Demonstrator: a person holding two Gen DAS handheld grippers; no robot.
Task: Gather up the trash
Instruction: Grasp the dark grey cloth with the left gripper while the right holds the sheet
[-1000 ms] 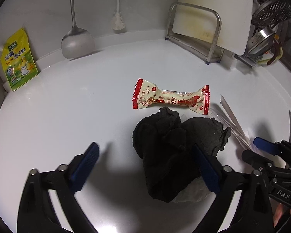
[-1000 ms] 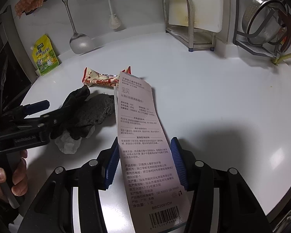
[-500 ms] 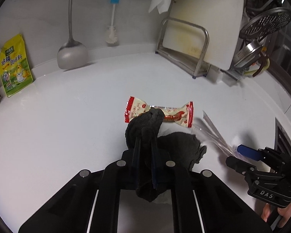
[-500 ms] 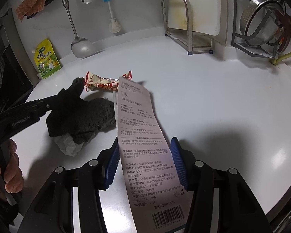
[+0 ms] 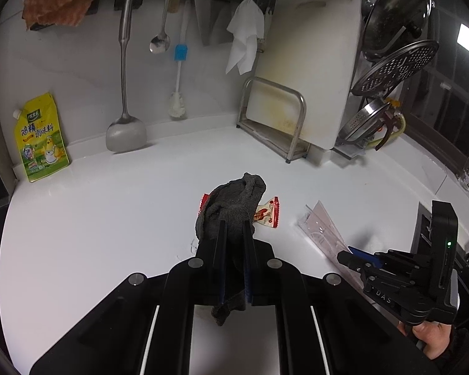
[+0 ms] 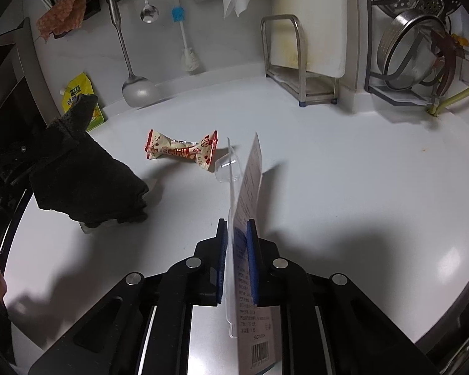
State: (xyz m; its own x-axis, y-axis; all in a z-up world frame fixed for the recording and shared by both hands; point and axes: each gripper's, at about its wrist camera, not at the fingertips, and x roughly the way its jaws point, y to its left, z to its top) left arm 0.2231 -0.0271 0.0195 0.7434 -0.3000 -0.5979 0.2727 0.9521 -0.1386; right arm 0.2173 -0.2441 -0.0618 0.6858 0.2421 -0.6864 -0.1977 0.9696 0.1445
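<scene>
On the white counter, the left gripper clamps a dark cloth, the right gripper clamps a packaging card; the thin card may slip, the wrapper remains uncollected.

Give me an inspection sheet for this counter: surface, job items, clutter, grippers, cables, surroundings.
Surface: white counter, faint specks at right.
Job's things: dark rag lifted; printed package held; snack wrapper lying flat; white scrap under the rag.
Clutter: yellow seasoning pouch.
Grippers: left gripper shut on the rag; right gripper shut on the package.
Cables: nothing seen.
Surroundings: hanging spatula, cutting board rack, strainers.
</scene>
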